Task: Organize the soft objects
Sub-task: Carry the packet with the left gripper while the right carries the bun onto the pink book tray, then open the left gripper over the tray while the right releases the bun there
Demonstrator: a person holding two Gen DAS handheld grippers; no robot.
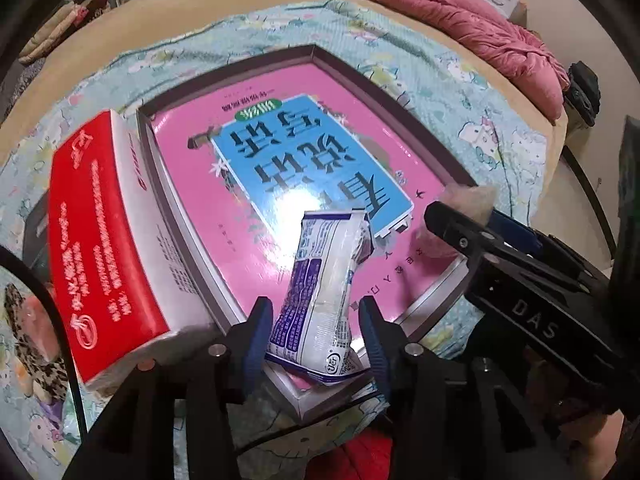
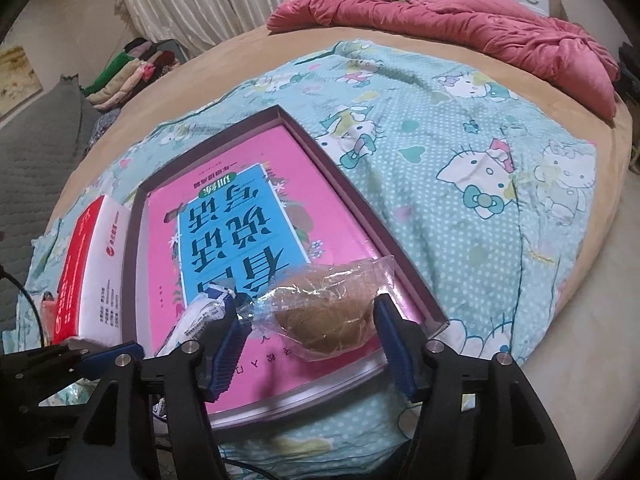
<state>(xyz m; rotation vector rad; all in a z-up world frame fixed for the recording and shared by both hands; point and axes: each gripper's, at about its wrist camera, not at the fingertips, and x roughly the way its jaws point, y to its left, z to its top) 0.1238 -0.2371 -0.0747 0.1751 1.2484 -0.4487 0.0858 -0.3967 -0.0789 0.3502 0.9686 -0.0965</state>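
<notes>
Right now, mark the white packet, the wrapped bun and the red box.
white packet [image 1: 320, 280], left wrist view, middle of the wrapper.
wrapped bun [image 2: 328, 320], right wrist view, brown centre.
red box [image 1: 96, 240], left wrist view, red top face.

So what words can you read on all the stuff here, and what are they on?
"DAS": on the right tool.
"看图说话" in big letters, upside down: on the pink book in the tray.
"训练" in a small green oval above it: same book.
"ter", end of a logo: on the white packet.
Red box: white print, too blurred to read.
</notes>
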